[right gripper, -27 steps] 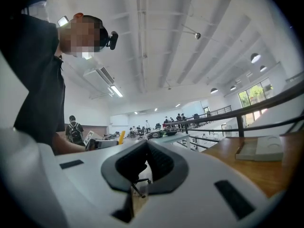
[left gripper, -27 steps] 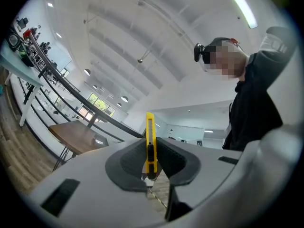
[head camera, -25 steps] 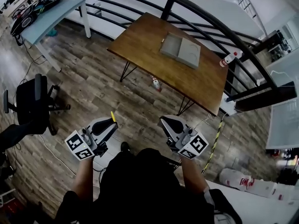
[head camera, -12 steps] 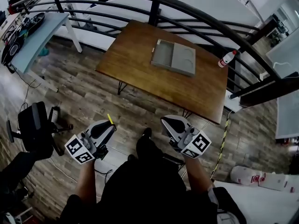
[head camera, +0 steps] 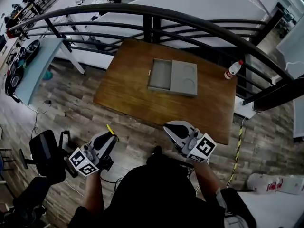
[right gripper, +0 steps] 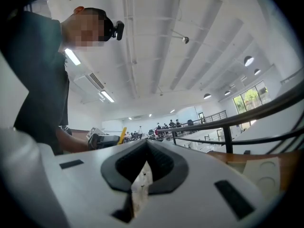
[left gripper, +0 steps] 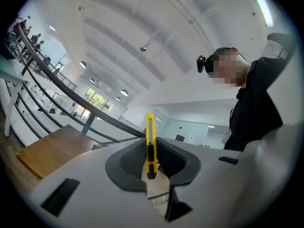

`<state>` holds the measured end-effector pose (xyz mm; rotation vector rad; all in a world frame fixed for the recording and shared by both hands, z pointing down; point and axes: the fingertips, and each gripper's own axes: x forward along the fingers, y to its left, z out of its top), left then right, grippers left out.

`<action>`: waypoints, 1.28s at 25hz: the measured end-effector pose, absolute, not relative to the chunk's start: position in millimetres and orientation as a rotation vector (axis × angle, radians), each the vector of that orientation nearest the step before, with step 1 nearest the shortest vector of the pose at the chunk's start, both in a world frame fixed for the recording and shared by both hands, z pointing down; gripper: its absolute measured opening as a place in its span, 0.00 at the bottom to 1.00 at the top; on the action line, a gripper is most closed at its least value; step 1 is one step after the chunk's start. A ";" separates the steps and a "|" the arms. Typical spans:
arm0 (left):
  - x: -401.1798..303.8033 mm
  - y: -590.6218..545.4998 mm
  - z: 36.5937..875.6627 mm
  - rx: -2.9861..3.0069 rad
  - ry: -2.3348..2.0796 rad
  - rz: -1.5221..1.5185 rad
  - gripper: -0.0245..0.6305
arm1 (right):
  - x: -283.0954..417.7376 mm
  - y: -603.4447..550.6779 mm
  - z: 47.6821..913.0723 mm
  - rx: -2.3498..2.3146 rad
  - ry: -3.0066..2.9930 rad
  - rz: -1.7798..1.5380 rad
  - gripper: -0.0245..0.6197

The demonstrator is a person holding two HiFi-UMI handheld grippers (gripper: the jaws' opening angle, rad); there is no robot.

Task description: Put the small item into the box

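Yellow plastic stands between my left tongs (left gripper: pixel 151 161): a slim cutter (left gripper: pixel 150 145) is clamped there on edge, its dark slider facing the camera and its tip rising well above the black pads. My right tongs (right gripper: pixel 142 167) are pressed together with only a thin slit between them and nothing in it.

From above, I hold both tongs low in front of my body, over the wood-plank floor (head camera: pixel 71 99). The left is further from the counter (head camera: pixel 123 91) than the right, which is just short of its near edge. The cutter is therefore well apart from the box (head camera: pixel 172 77).

That grey box lies open near the middle of the brown wooden counter. It has 2 halves side by side, a plain tray on the left and a half with 2 round hollows on the right. A small white bottle with a red cap (head camera: pixel 232 70) stands at the counter's far right corner.

Behind the counter runs a dark curved railing (head camera: pixel 190 25). A black office chair (head camera: pixel 45 151) stands on the floor to my left.
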<state>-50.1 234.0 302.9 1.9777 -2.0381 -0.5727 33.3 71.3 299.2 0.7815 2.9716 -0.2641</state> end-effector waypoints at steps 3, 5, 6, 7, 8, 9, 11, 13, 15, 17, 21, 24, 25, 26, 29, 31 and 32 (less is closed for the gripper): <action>-67.3 204.7 306.7 1.987 -2.018 -0.548 0.15 | 15.4 45.5 297.6 0.776 2.962 -0.240 0.05; -77.1 183.6 311.3 1.985 -2.000 -0.513 0.15 | 8.2 29.0 296.7 0.754 2.952 -0.243 0.05; -83.1 173.1 313.2 1.983 -1.993 -0.495 0.15 | 4.2 20.9 296.4 0.745 2.949 -0.245 0.05; -89.6 163.0 314.8 1.982 -1.988 -0.477 0.15 | -0.2 13.3 296.5 0.737 2.947 -0.245 0.05; -96.7 153.7 316.1 1.982 -1.982 -0.459 0.15 | -5.1 6.4 297.3 0.730 2.948 -0.243 0.05; -104.2 145.0 317.4 1.983 -1.977 -0.439 0.15 | -10.0 0.0 298.6 0.720 2.951 -0.241 0.05; -119.6 128.9 320.9 1.986 -1.966 -0.392 0.15 | -19.6 -12.1 301.9 0.694 2.957 -0.246 0.05; -135.8 112.0 326.9 1.997 -1.951 -0.322 0.15 | -29.2 -23.6 306.2 0.660 2.963 -0.262 0.05; -153.5 93.3 335.0 2.018 -1.928 -0.240 0.15 | -40.2 -33.4 312.1 0.626 2.979 -0.269 0.05; -172.8 75.4 343.0 2.045 -1.902 -0.157 0.15 | -53.6 -41.4 316.7 0.596 2.991 -0.263 0.05; -214.1 37.1 359.5 2.112 -1.816 -0.036 0.15 | -82.7 -65.9 329.3 0.487 3.057 -0.244 0.05; -243.8 4.6 376.7 2.152 -1.718 0.048 0.15 | -105.0 -90.6 332.7 0.357 3.094 -0.284 0.05; -254.9 -6.6 382.3 2.165 -1.689 0.089 0.15 | -114.5 -99.6 333.2 0.313 3.100 -0.286 0.05; -264.5 -17.6 387.4 2.179 -1.660 0.132 0.15 | -123.6 -108.1 333.8 0.274 3.107 -0.283 0.05; -280.2 -46.7 403.7 2.234 -1.566 0.287 0.15 | -140.7 -127.6 334.9 0.174 3.131 -0.267 0.05; -286.0 -66.3 415.8 2.286 -1.490 0.420 0.15 | -147.4 -138.9 335.8 0.104 3.140 -0.263 0.05; -288.0 -77.2 421.7 2.317 -1.446 0.487 0.15 | -149.7 -145.0 337.3 0.065 3.146 -0.267 0.05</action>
